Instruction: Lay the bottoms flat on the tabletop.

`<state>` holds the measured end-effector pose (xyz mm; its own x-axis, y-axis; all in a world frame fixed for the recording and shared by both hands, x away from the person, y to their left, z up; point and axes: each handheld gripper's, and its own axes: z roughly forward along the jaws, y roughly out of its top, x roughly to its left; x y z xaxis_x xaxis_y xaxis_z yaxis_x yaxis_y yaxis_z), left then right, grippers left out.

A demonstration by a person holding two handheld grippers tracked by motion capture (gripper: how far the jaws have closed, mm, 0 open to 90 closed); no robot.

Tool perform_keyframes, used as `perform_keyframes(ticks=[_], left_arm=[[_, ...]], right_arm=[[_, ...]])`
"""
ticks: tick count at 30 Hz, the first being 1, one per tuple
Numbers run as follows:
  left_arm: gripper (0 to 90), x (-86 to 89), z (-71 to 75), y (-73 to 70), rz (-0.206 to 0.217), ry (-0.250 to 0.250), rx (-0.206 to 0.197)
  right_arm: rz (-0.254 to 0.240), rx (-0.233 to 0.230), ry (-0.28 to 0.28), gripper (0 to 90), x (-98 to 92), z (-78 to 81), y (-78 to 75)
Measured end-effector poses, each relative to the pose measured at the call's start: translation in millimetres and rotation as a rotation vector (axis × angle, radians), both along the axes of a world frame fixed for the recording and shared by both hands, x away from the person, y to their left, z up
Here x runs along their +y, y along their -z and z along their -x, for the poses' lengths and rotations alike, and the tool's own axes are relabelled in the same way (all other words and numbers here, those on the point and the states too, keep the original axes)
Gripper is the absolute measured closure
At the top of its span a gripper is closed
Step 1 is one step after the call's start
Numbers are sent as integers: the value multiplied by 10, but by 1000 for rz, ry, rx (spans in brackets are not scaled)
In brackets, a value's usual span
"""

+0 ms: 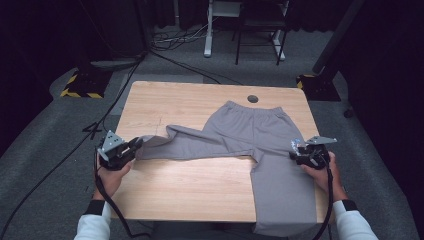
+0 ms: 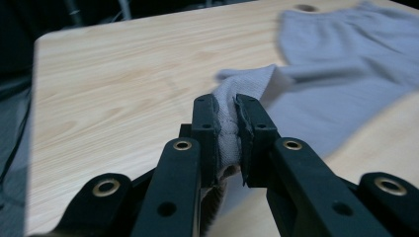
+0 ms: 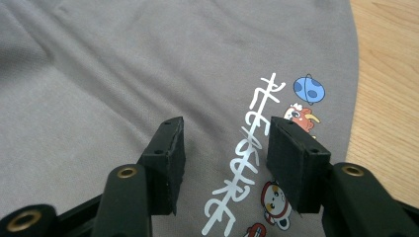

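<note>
Grey sweatpants [image 1: 250, 132] lie on the wooden table [image 1: 190, 185], waistband at the far side. One leg stretches left, the other hangs over the near edge. My left gripper [image 1: 136, 147] is shut on the cuff of the left-stretched leg, lifted slightly by the table's left edge. In the left gripper view the left gripper [image 2: 227, 106] pinches the cuff fabric [image 2: 228, 133] between its pads. My right gripper [image 1: 300, 155] hovers open at the pants' right hip. In the right gripper view the right gripper [image 3: 225, 128] is spread over the white and cartoon print [image 3: 267, 98].
A round cable hole [image 1: 253, 98] sits near the table's far edge. Cables [image 1: 175, 37] and white desk legs [image 1: 208, 30] stand on the grey floor behind. Yellow-black striped stand bases [image 1: 80, 85] flank the table. Bare wood lies between the two legs.
</note>
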<state>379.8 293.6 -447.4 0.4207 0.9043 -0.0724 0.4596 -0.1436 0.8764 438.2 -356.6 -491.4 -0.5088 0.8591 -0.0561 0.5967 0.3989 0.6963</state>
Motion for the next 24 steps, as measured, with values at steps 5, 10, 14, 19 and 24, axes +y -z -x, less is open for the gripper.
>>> perform_keyframes(ticks=[5,10,14,19,24], left_arm=[[792,219,-255,169,15,-118,64],[720,409,-388,356,81,-249,148],[579,440,-372,410,32,-295,180],[321,437,-295,375,54,-283,171],[304,147,-255,335,-76,-155,142]], right_arm=[[-6,1,3,485,-3,-1,3],[-10,4,8,485,-6,-1,3],[-12,4,8,482,-7,-1,4],[-1,2,5,480,1,0,-1],[0,1,2,478,2,-3,-2]])
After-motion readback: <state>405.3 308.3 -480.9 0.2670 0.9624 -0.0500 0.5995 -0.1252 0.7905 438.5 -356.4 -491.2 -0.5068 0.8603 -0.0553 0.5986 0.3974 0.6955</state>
